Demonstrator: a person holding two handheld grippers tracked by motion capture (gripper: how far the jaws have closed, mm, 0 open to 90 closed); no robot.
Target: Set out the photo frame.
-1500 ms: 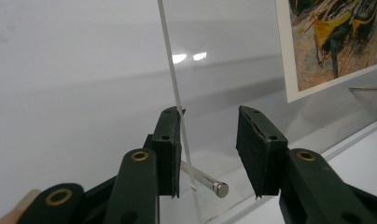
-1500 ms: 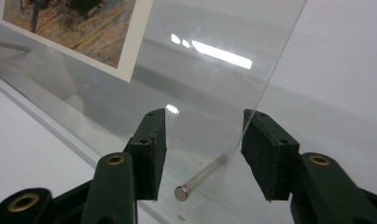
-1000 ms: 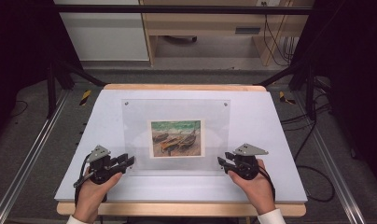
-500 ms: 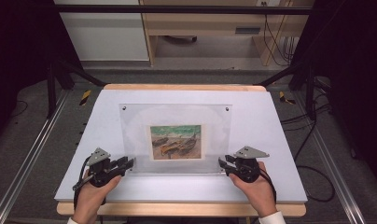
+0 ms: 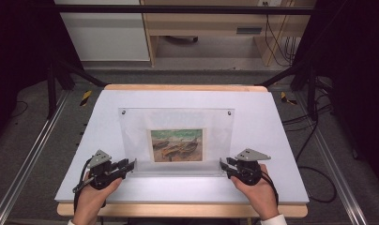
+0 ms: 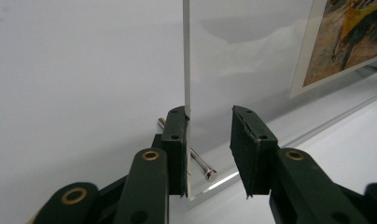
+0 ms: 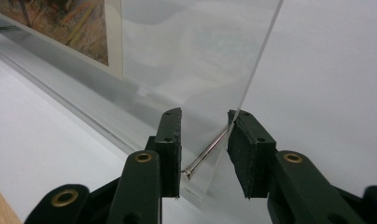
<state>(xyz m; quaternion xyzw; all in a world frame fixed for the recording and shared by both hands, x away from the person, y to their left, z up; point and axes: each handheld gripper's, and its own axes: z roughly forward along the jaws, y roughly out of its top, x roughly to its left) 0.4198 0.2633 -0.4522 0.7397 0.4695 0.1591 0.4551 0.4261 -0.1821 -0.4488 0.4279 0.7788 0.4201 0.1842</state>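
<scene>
Two grippers, left gripper (image 5: 131, 165) and right gripper (image 5: 223, 165), clamp the clear upright acrylic frame (image 5: 178, 126) holding a boat painting (image 5: 177, 145).

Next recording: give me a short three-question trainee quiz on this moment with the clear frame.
1. True or false: the acrylic frame holds a blank white sheet.
2. Where on the frame are the left gripper and the right gripper?
A. at its two far corners
B. at its two near corners, one each
C. both on the same side edge
3. What thin part of the frame lies between the jaws in both gripper views?

Key
1. False: it holds a painted print.
2. B
3. A metal pin through the frame's corner.
</scene>
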